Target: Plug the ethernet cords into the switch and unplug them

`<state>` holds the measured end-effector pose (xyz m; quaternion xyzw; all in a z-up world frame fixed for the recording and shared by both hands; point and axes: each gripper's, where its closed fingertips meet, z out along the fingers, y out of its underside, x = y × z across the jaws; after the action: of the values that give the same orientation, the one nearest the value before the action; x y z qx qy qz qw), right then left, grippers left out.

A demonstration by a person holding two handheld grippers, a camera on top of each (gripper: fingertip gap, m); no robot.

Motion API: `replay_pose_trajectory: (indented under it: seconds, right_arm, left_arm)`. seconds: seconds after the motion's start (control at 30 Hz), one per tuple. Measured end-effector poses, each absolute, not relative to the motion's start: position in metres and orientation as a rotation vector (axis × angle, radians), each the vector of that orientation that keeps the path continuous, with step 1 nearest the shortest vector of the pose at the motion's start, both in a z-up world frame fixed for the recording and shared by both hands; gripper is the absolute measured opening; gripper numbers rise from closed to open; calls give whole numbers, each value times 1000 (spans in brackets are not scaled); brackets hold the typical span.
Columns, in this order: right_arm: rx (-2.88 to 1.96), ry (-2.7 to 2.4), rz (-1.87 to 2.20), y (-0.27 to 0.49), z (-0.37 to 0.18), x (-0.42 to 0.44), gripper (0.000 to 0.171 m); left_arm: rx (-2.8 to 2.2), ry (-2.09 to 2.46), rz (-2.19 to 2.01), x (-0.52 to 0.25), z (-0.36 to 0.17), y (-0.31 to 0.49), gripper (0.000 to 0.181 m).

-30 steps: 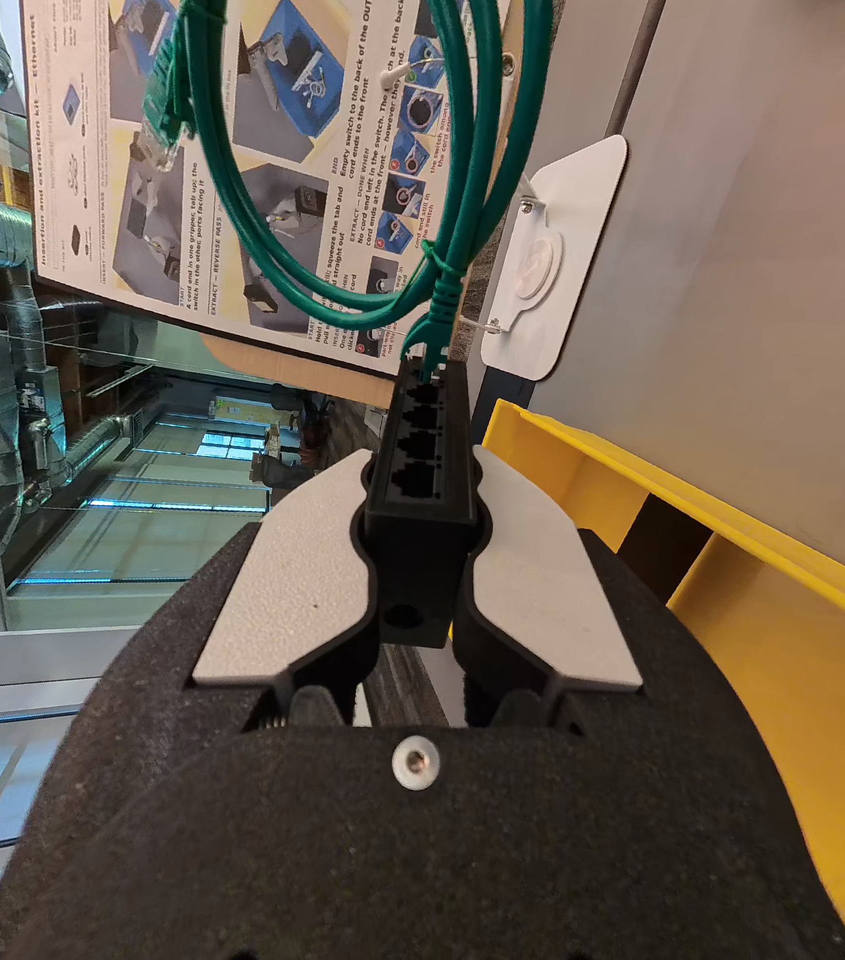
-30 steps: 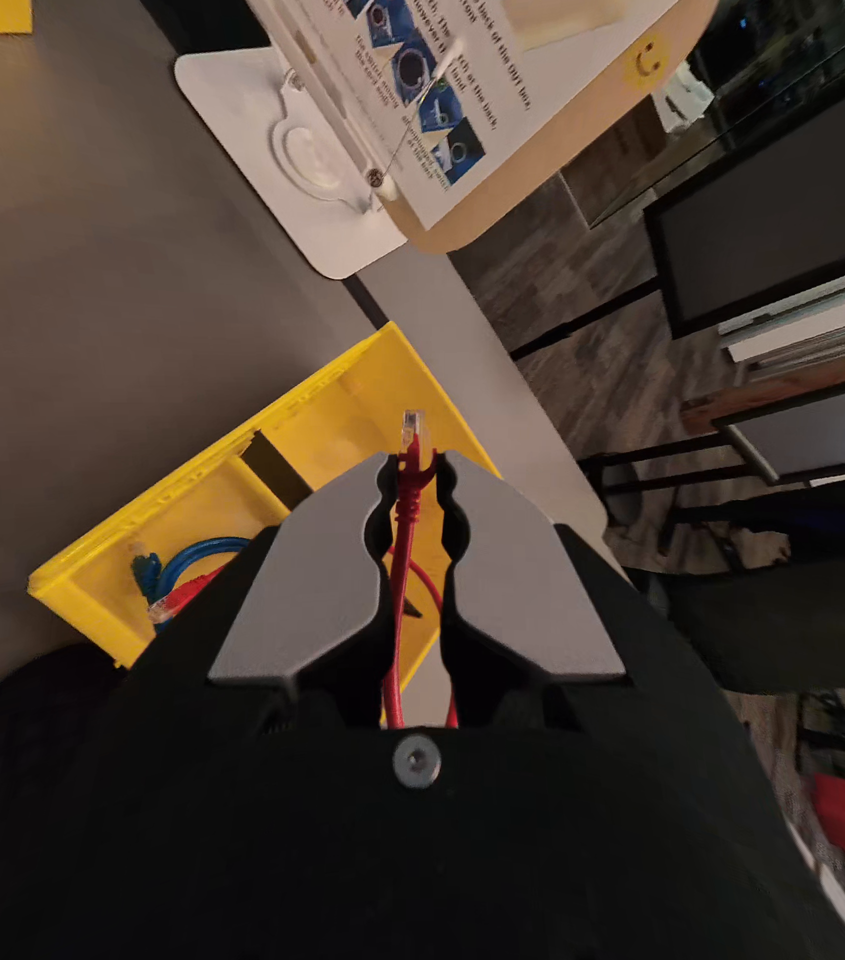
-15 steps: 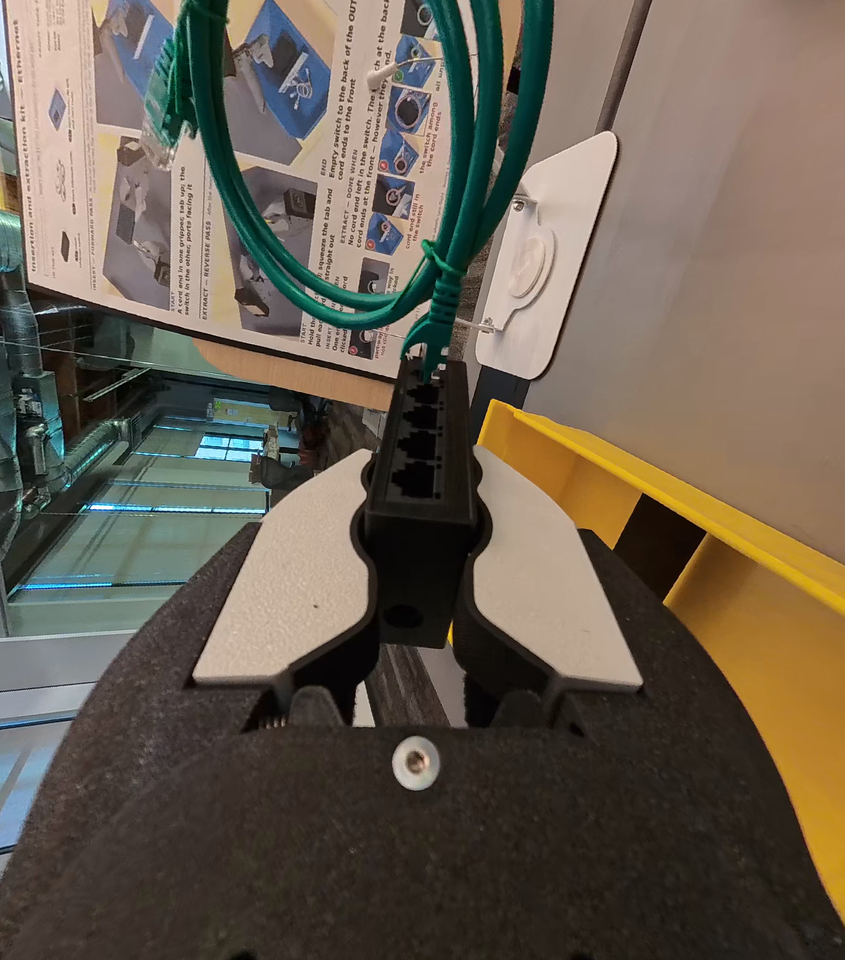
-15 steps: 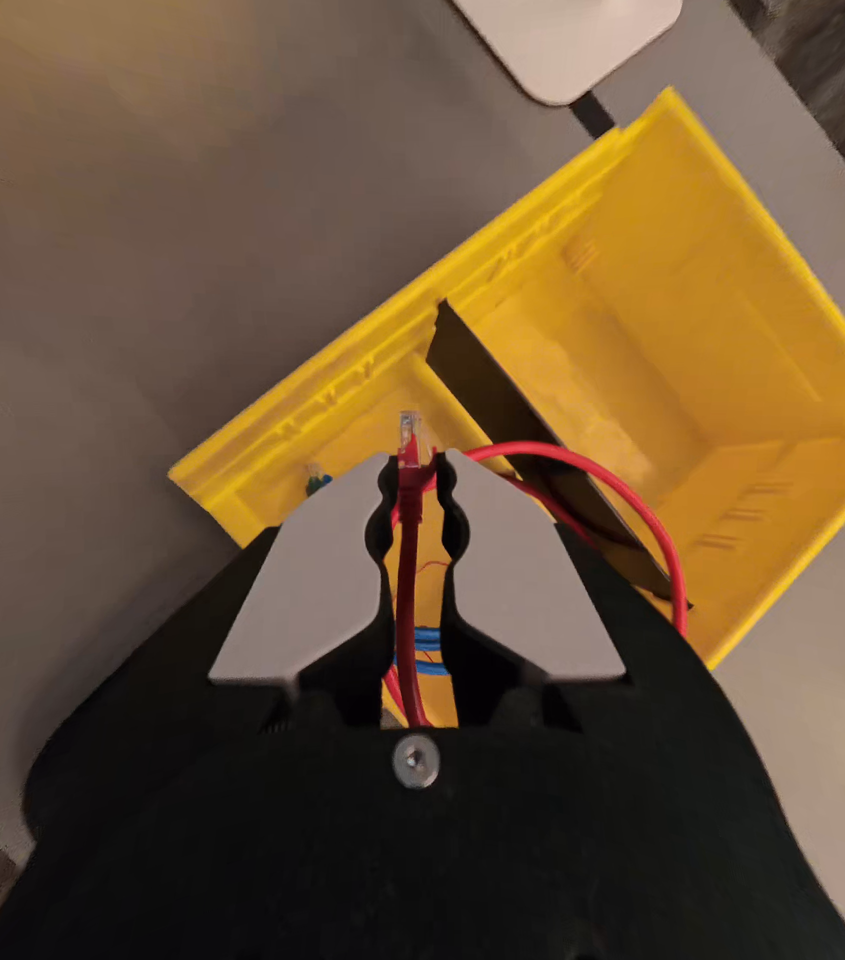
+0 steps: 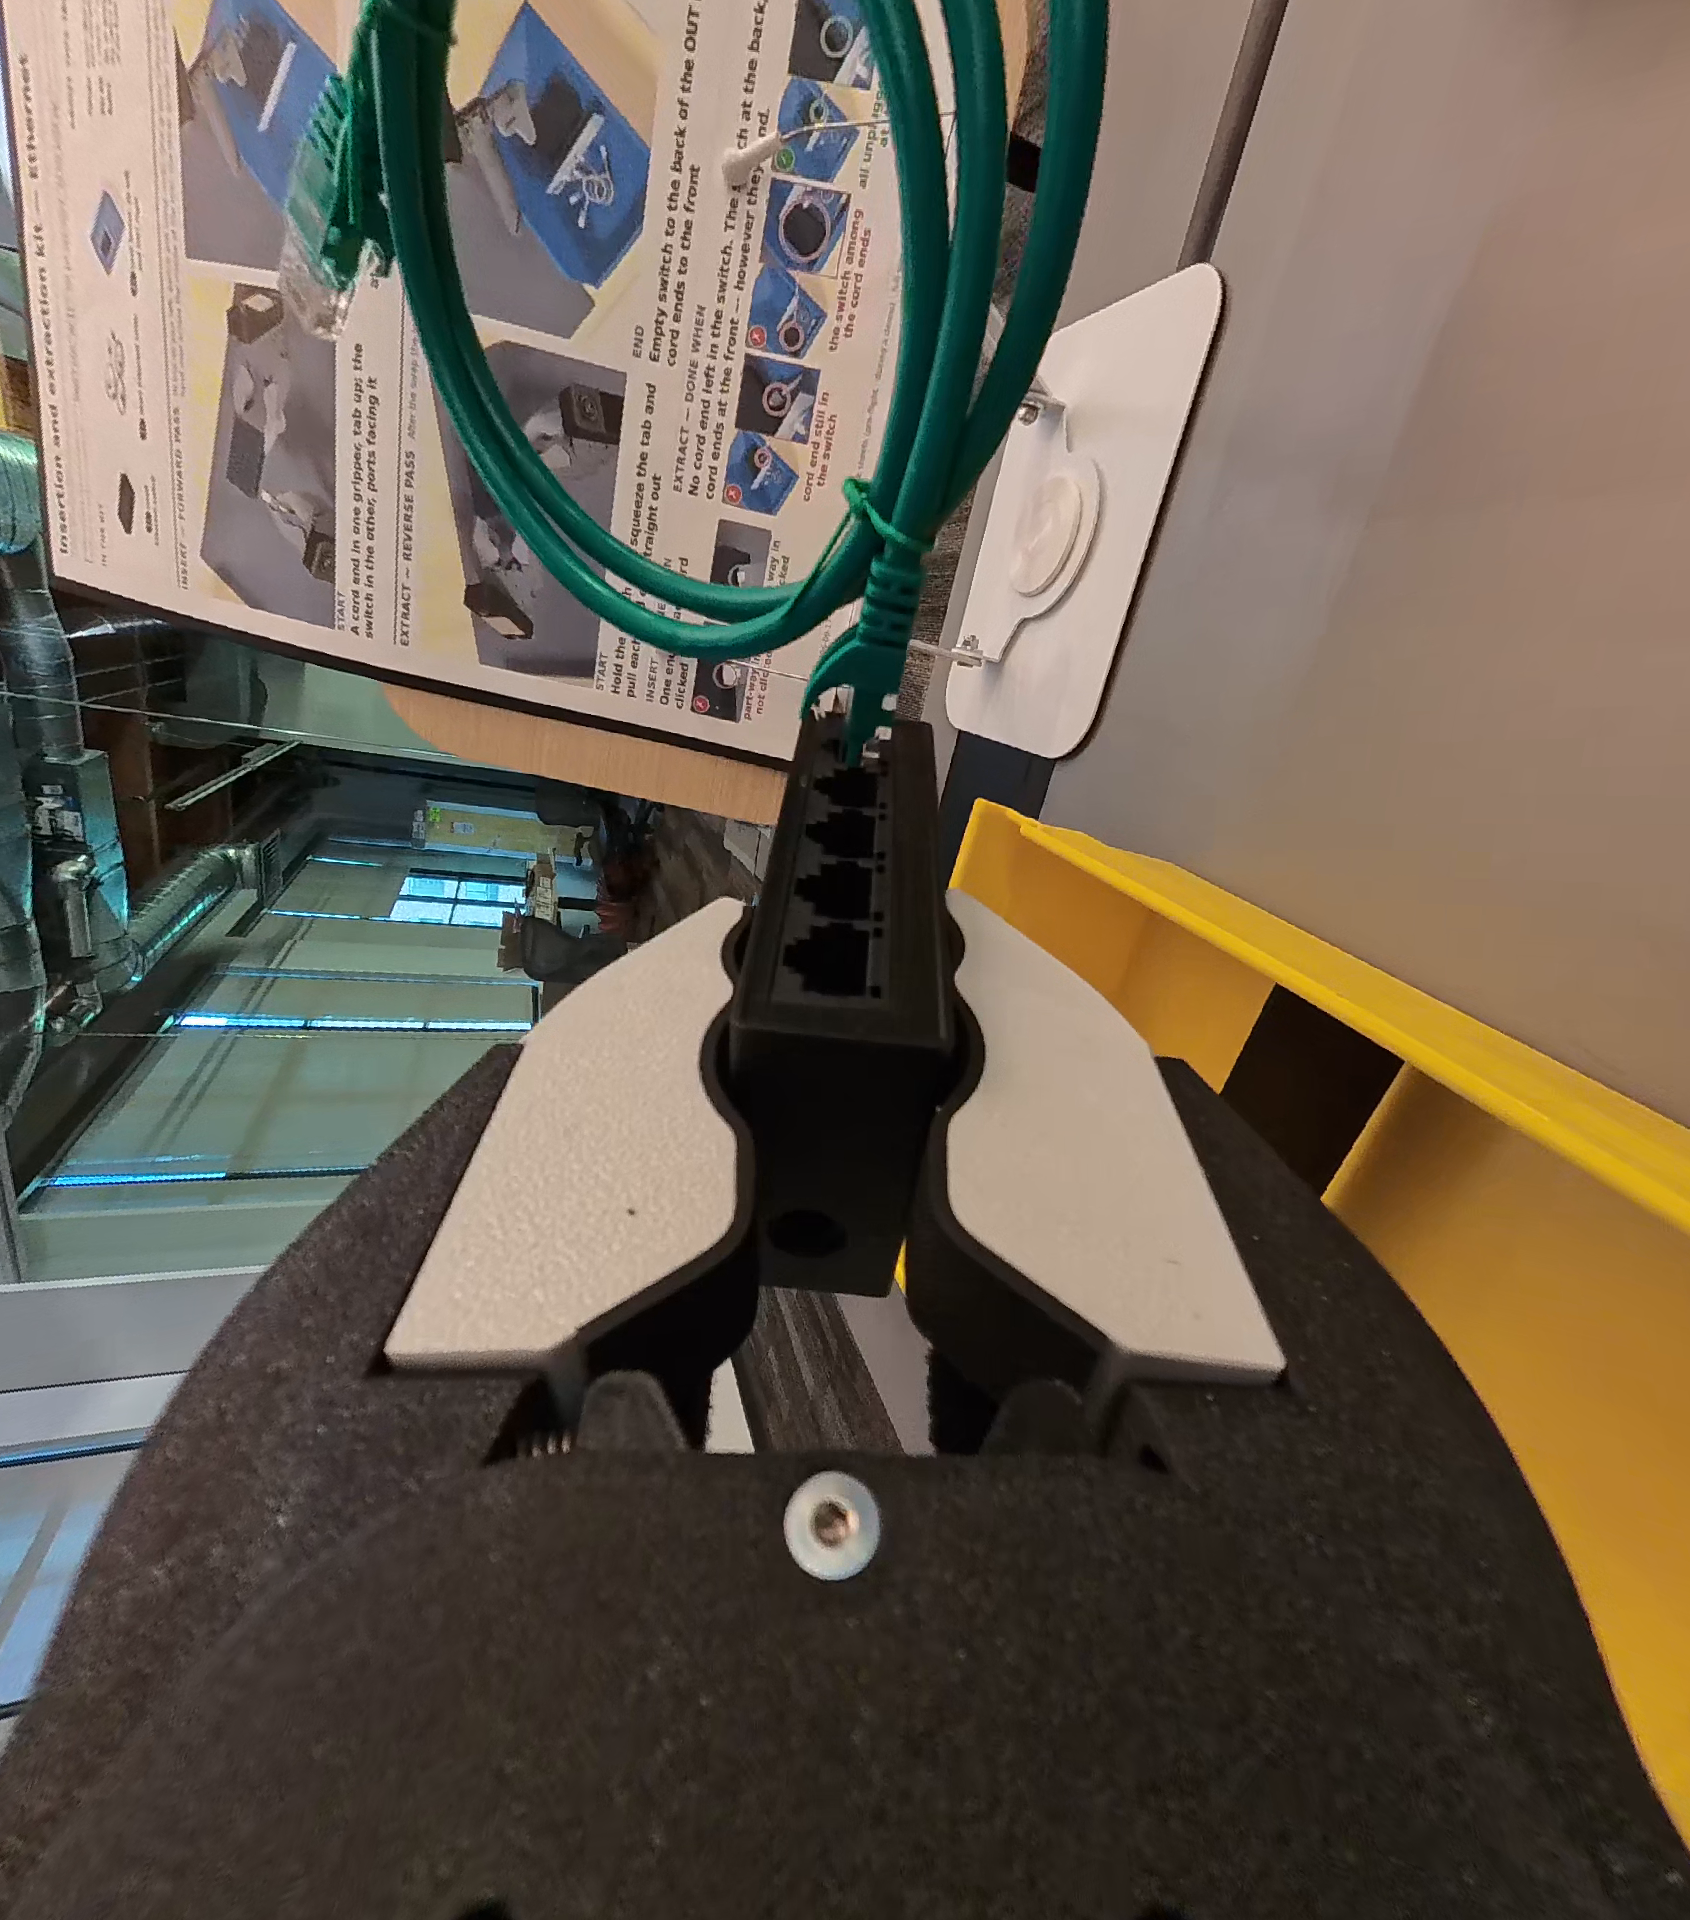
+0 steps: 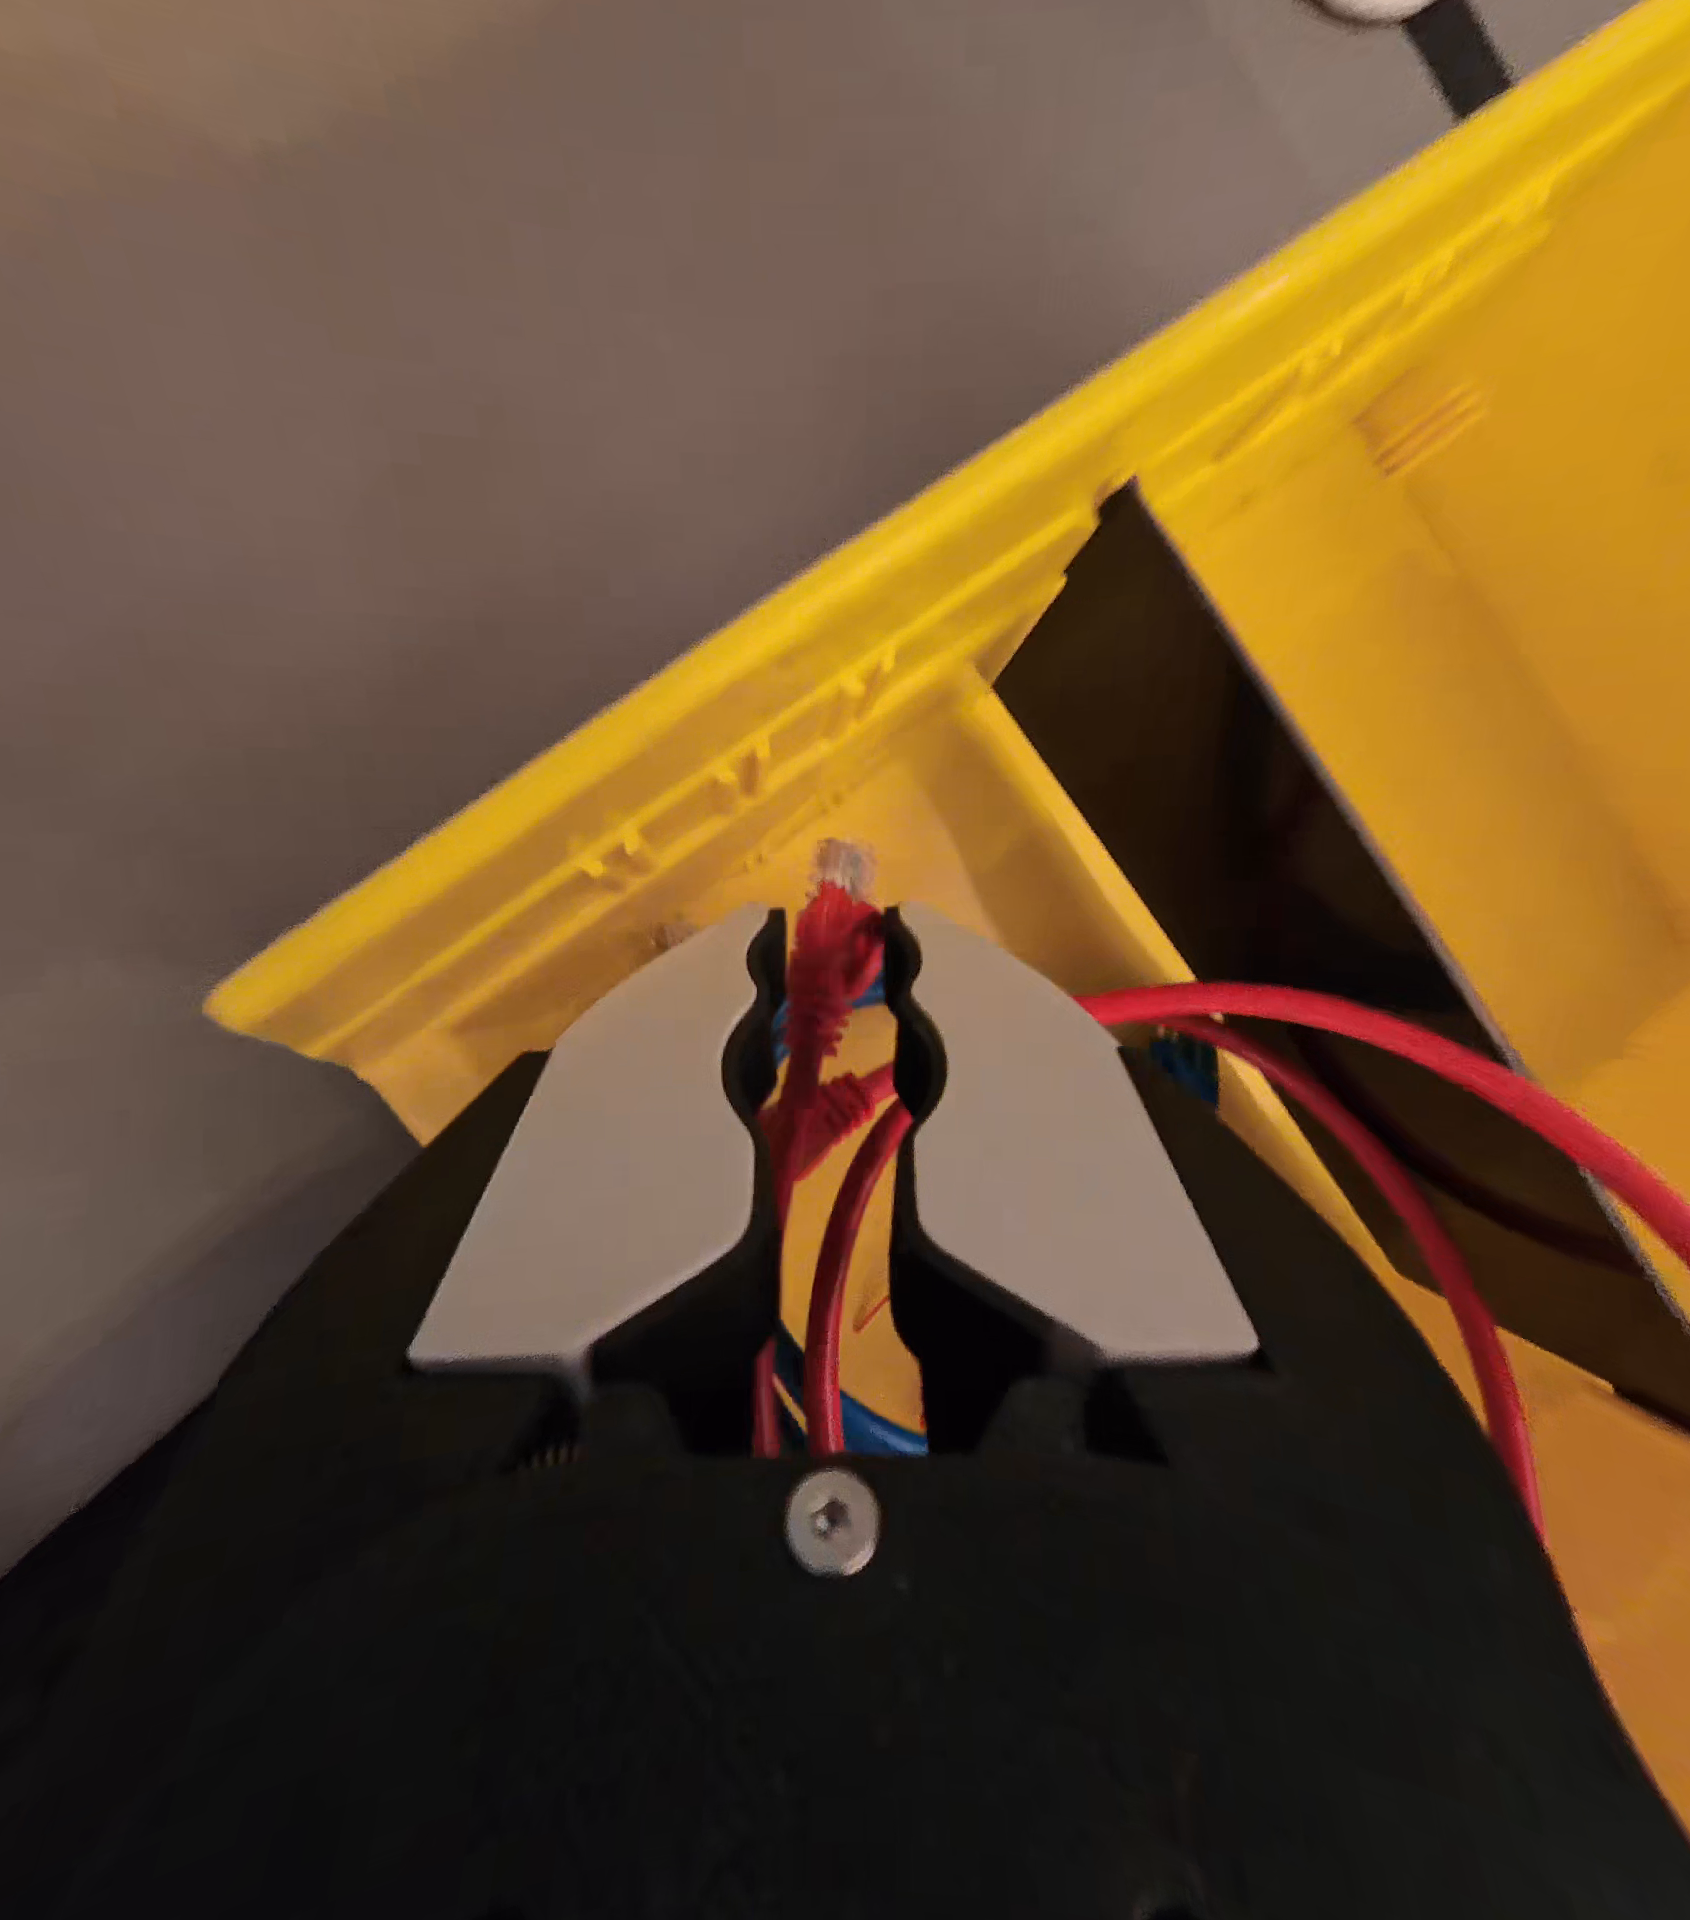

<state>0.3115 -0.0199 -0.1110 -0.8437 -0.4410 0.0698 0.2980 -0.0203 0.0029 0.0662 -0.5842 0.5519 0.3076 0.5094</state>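
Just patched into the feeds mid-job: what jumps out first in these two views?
In the left wrist view, the left gripper clamps a black ethernet switch, with a green ethernet cord plugged into its farthest port and looping up in front of an instruction poster. In the right wrist view, the right gripper pinches a red ethernet cord just behind its clear plug, over a yellow bin.

- Our left wrist view looks along its gripper, rolled sideways, facing an instruction poster [image 5: 425, 343] at 11 o'clock, with the yellow bin [image 5: 1506, 1164] close at 4 o'clock.
- Our right wrist view looks steeply down, very near the same yellow bin [image 6: 820, 707], with the grey table [image 6: 353, 416] at 10 o'clock.
- Both share bin and table.
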Motion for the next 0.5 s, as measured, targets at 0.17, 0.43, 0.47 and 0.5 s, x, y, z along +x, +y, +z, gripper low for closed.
replay_pose_trajectory:
  seconds: [0.17,0.43,0.47,0.5]
  right_arm:
    - [-2098,-1108,152,-10,-65,320,35]
    - [-2070,-1255,-144,-40,-20,395,34]
    - [-2045,-1322,-160,-49,-23,400,34]
    - [-2012,-1379,-226,-54,-26,406,34]
  left_arm:
    - [-1411,1320,741,-23,68,3,30]
    - [-1420,1317,744,-27,68,4,30]
    - [-1420,1318,741,-26,68,3,30]
    - [-1420,1320,739,-26,68,4,30]
